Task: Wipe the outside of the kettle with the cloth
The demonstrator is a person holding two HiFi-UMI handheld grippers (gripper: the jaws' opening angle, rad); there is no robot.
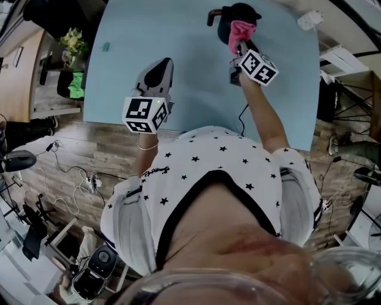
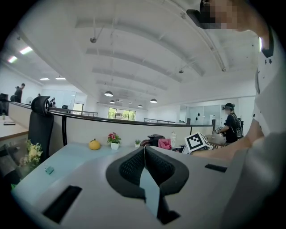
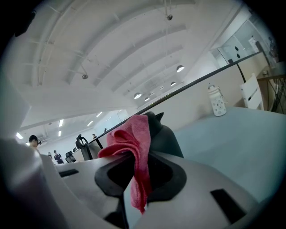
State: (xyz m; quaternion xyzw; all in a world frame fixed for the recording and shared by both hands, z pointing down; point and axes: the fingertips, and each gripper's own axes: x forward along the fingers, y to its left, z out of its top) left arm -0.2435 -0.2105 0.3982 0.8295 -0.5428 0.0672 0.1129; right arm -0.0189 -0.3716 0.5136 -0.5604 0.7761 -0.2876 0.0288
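Pinching the pink cloth [image 1: 241, 30] between jaws closed tight on it, the right gripper [image 1: 240, 49] holds the bunched top up at the near side of the black kettle [image 1: 239, 13]. The kettle stands at about one o'clock on the light-blue table [image 1: 196, 89], close to the far edge. In the right gripper view the cloth [image 3: 130, 139] rises in front of the kettle [image 3: 164, 136], with a strip hanging down between the jaws. The left gripper [image 1: 159, 67] sits at seven o'clock from the kettle, well apart from it, over the table's near part. Its jaws are pressed together with nothing between them.
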